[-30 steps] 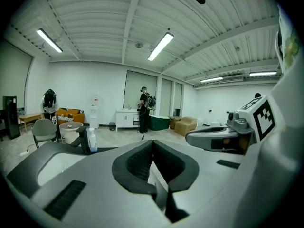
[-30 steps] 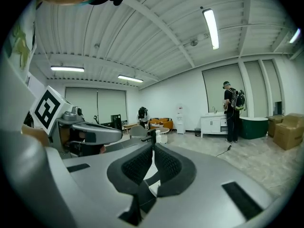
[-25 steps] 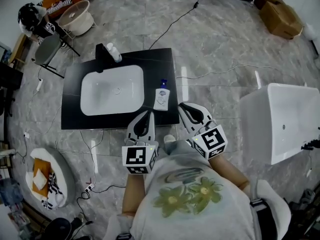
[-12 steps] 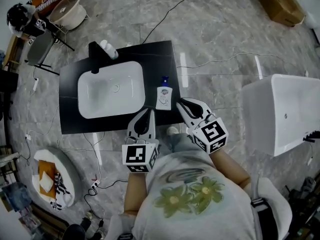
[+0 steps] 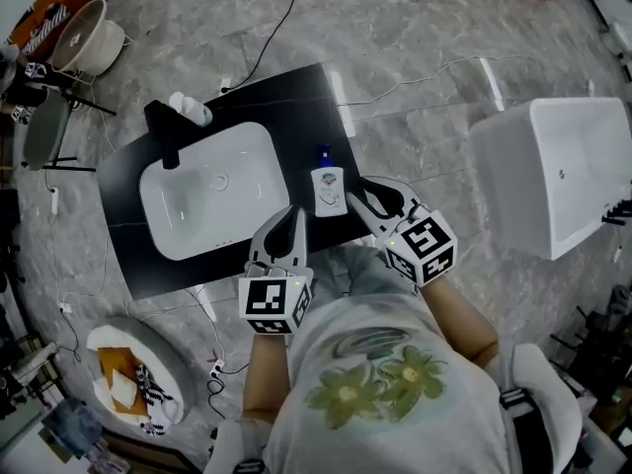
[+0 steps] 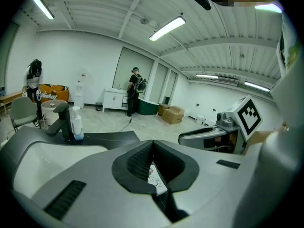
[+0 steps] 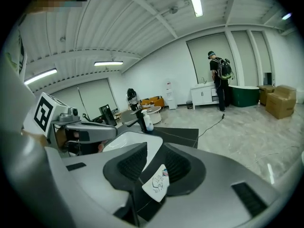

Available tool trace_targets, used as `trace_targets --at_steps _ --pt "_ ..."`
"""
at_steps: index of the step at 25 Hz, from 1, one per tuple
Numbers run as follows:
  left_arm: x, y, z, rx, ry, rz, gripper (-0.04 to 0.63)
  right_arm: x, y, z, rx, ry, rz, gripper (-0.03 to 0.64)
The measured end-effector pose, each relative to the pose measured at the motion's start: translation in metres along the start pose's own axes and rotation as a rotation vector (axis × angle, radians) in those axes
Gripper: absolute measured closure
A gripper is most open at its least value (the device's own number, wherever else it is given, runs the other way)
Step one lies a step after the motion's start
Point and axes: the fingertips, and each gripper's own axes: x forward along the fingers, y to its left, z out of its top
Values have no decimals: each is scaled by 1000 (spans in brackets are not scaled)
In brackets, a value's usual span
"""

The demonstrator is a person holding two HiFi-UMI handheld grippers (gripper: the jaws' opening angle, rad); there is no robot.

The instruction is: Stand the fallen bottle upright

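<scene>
The right gripper (image 7: 153, 150) has its fingers (image 7: 130, 163) partly released, having just been opening, with nothing grasped; the fallen bottle (image 5: 329, 188) shows through their gap, just ahead. The left gripper (image 6: 152, 142) keeps its fingers (image 6: 137, 163) clenched on nothing. The bottle lies flat on the black tabletop (image 5: 296, 97), right of the white basin (image 5: 207, 200), cap pointing far. This looks like the reach; next the right fingers should straddle the bottle's body and close
</scene>
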Motion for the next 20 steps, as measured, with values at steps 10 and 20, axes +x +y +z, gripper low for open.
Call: trace_targets --at_steps 10,20 --pt "31 32 -1 -53 81 -143 577 41 -5 -12 85 74 -55 472" --pt "61 51 -1 69 122 -204 577 73 -27 -23 133 112 -105 472"
